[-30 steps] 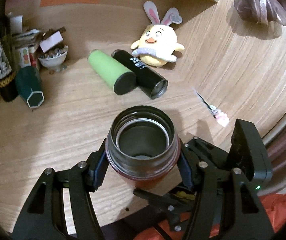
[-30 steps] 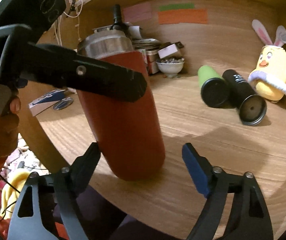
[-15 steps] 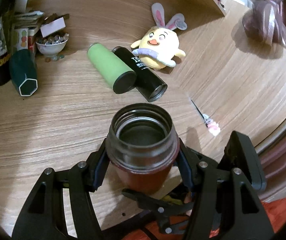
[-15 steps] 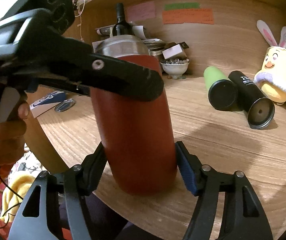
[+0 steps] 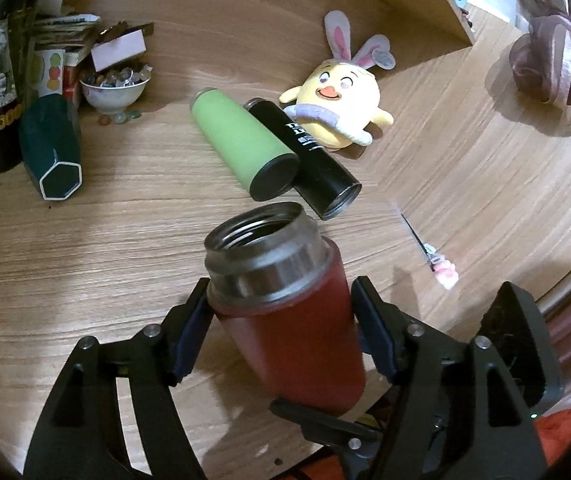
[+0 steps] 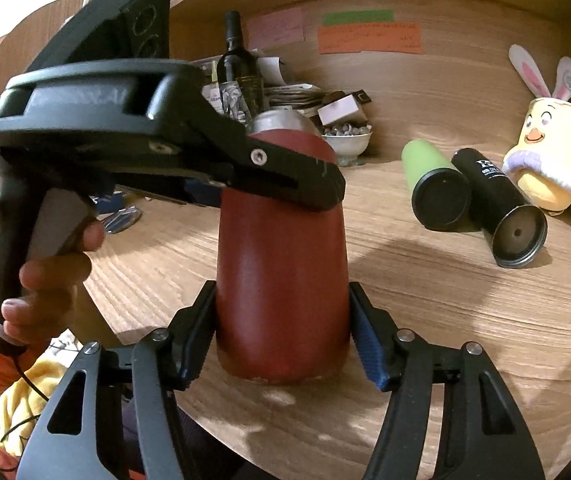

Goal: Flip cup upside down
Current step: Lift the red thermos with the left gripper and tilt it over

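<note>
Our left gripper (image 5: pixel 281 328) has its fingers pinching the red cup (image 5: pixel 297 332) just below its steel collar, a blue pad (image 5: pixel 373 336) against each side. In the left wrist view the cup tilts, its open mouth leaning toward 11 o'clock, and it hangs above the wooden table (image 5: pixel 85 248).

Our right gripper (image 6: pixel 281 336) closes its fingers around the same cup's lower body; the left pad presses the red wall, while at the right pad (image 6: pixel 367 344) we cannot tell whether it touches or stands just off. In the right wrist view the cup (image 6: pixel 281 272) stands nearly upright with its base lowest, and the left gripper's finger (image 6: pixel 285 184) crosses it near the top.

Beyond the cup at 12 o'clock, in the left wrist view, a green tumbler (image 5: pixel 241 148) and a black tumbler (image 5: pixel 309 160) lie side by side, touching. A yellow plush chick (image 5: pixel 341 104) sits at 1 o'clock, just behind the black one. At 10 o'clock lie a dark green cup (image 5: pixel 51 152) and a bowl of beads (image 5: pixel 113 88).
</note>
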A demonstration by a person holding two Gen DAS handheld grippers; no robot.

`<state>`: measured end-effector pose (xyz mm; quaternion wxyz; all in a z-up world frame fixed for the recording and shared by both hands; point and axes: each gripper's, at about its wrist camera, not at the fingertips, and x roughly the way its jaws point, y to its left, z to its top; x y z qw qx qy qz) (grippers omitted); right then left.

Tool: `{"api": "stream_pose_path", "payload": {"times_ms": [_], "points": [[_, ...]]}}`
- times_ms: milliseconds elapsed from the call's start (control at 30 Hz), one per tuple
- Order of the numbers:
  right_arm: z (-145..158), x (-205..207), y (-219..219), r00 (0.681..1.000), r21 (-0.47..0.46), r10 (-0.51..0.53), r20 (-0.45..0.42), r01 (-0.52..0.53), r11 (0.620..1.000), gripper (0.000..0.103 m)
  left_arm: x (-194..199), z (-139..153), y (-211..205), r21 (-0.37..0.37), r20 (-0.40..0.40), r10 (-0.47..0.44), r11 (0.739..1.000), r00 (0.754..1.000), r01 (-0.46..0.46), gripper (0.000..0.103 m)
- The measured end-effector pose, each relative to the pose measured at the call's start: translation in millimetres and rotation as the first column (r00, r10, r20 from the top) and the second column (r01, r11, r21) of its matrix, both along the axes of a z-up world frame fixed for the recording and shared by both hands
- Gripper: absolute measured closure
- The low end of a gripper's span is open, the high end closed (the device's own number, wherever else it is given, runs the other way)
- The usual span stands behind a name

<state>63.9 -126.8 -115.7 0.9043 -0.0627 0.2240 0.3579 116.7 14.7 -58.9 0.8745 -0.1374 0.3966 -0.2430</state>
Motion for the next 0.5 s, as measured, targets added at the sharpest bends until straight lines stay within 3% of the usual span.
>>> {"api": "stream_pose_path", "payload": {"times_ms": [200, 500], "points": [[-0.4, 4.8, 3.0, 1.000, -0.007, -0.005, -0.006, 0.005, 1.000, 0.044, 7.1, -9.5, 6.3, 0.033, -0.013, 0.037, 0.999, 0.999, -0.037, 0.026], [-1.4, 6.0, 2.9, 1.000, -0.011, -0.006, 0.000, 0.006, 1.000, 0.044, 13.0, -23.8, 20.0, -0.066, -0.062, 0.042, 0.997, 0.997, -0.046, 0.024]]}}
